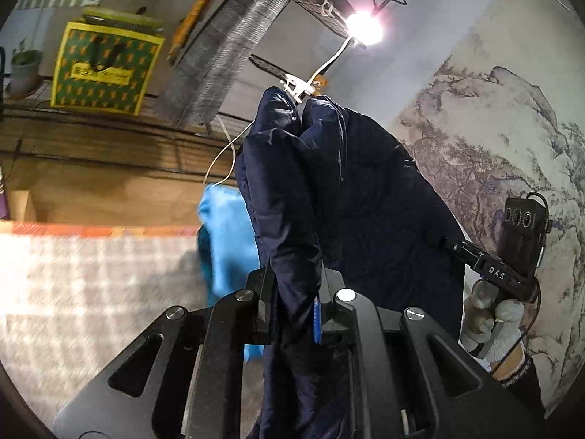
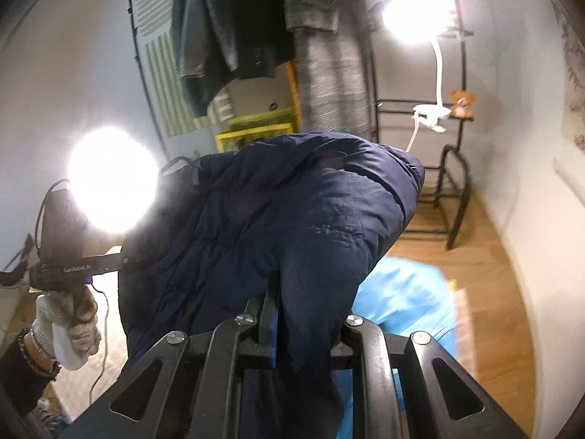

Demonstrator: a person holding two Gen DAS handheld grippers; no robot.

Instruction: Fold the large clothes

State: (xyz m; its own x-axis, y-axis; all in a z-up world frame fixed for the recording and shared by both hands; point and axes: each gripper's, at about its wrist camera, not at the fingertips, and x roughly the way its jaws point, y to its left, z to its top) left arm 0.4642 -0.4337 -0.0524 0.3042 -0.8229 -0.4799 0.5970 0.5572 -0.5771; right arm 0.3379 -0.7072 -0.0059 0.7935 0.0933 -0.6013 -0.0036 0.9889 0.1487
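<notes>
We are carrying the navy jacket [image 1: 329,183] aloft, the left gripper [image 1: 292,307] and the right gripper [image 2: 307,314] each clamping an edge, keeping it taut above the blue cloth [image 2: 406,292].

Domestic room, bedroom or clothes corner. Evidence: wood floor [image 2: 486,256]; black metal garment rack [image 2: 453,168] hung with jackets [image 2: 234,25]; clip-on lamp [image 2: 416,14]; small teddy bear [image 2: 462,103]; potted plant [image 1: 25,67]; landscape wall mural [image 1: 493,139]; checked rug [image 1: 91,292].
</notes>
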